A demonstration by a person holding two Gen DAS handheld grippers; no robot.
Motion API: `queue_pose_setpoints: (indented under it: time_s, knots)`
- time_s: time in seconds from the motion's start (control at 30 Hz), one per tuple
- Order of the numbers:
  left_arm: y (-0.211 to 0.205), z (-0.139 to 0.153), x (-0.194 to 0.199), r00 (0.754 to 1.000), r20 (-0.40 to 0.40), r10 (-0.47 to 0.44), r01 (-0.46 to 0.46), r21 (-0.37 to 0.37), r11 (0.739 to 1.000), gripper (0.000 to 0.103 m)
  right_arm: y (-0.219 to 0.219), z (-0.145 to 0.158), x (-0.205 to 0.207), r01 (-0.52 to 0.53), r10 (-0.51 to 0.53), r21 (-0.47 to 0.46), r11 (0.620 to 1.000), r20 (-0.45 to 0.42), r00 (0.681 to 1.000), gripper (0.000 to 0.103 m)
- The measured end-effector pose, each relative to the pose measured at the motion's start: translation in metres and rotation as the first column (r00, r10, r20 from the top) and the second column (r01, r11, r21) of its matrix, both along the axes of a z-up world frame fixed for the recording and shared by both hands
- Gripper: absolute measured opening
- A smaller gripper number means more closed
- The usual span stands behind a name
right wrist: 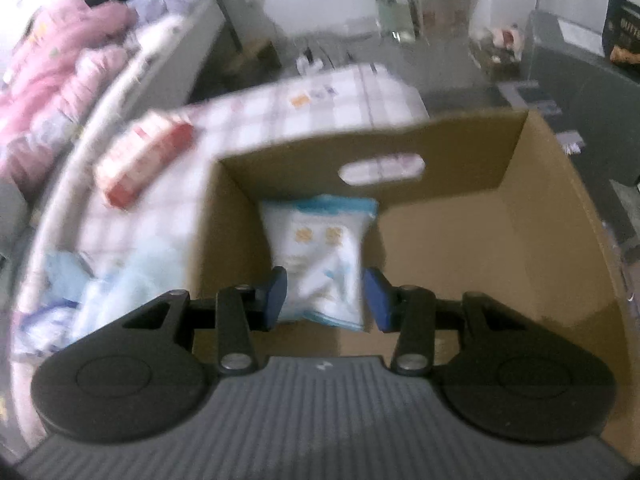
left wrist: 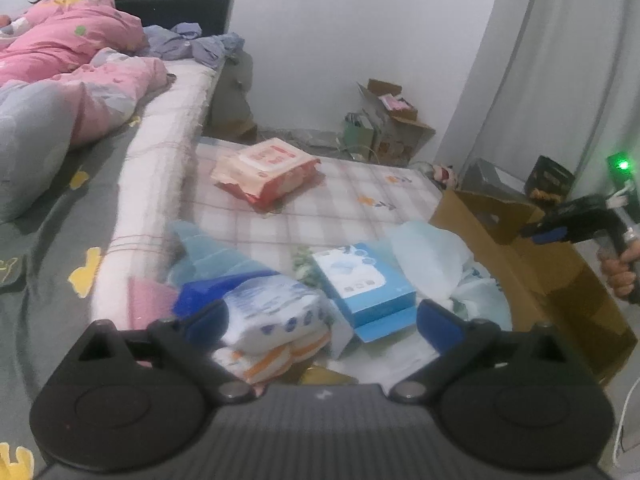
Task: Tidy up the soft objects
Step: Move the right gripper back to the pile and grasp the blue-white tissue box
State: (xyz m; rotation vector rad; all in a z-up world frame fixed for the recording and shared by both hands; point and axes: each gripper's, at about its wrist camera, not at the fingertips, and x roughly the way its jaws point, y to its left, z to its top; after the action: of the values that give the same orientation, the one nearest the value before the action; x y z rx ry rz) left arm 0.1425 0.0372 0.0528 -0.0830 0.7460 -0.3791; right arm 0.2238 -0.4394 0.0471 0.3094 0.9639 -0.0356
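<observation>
My left gripper (left wrist: 320, 320) is open above a pile of soft packs on the checked sheet: a white and blue tissue pack (left wrist: 276, 312) by its left finger, a blue box (left wrist: 364, 284) between the fingers, and pale blue bags (left wrist: 428, 256). A red wipes pack (left wrist: 266, 172) lies farther back. My right gripper (right wrist: 326, 298) is over the cardboard box (right wrist: 520, 216). Its pads flank a white and blue pack (right wrist: 320, 248) that lies in the box, with a gap on the right side. It also shows in the left wrist view (left wrist: 532, 232) at the right edge.
A bed with grey sheet (left wrist: 52, 240) and pink quilt (left wrist: 68, 40) runs along the left. Open cartons (left wrist: 388, 120) stand by the back wall. A grey case (right wrist: 592, 92) and a dark box (right wrist: 622, 28) stand to the right of the cardboard box.
</observation>
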Motion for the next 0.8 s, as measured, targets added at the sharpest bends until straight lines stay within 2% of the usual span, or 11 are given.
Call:
queue_pose_setpoints:
  time_s: [0.17, 0.3, 0.43, 0.47, 0.67, 0.8]
  knots:
    - [0.004, -0.002, -0.004, 1.000, 0.017, -0.020, 0.020, 0.000, 1.000, 0.101, 0.042, 0.041, -0.023, -0.074, 0.067, 0.082, 0.994, 0.087, 0.994, 0.043]
    - [-0.008, -0.009, 0.004, 0.997, 0.024, -0.070, 0.070, 0.009, 0.998, 0.096, 0.097, 0.049, -0.025, -0.187, 0.175, 0.155, 0.970, 0.089, 0.981, 0.043]
    - [-0.024, -0.019, 0.017, 0.993, 0.010, -0.118, 0.118, 0.014, 0.993, 0.083, 0.150, 0.039, -0.007, -0.260, 0.258, 0.208, 0.943, 0.038, 0.965, 0.043]
    - [-0.027, -0.022, 0.023, 0.992, -0.005, -0.125, 0.125, 0.013, 0.992, 0.077, 0.162, 0.035, -0.001, -0.273, 0.275, 0.210, 0.939, 0.021, 0.961, 0.043]
    - [-0.047, -0.041, 0.056, 0.984, -0.087, -0.155, 0.156, 0.003, 0.988, 0.059, 0.207, 0.001, 0.047, -0.293, 0.315, 0.183, 0.938, -0.107, 0.943, 0.033]
    - [-0.057, -0.054, 0.077, 0.976, -0.150, -0.158, 0.159, -0.005, 0.987, 0.058, 0.217, -0.023, 0.070, -0.284, 0.307, 0.142, 0.948, -0.177, 0.935, 0.030]
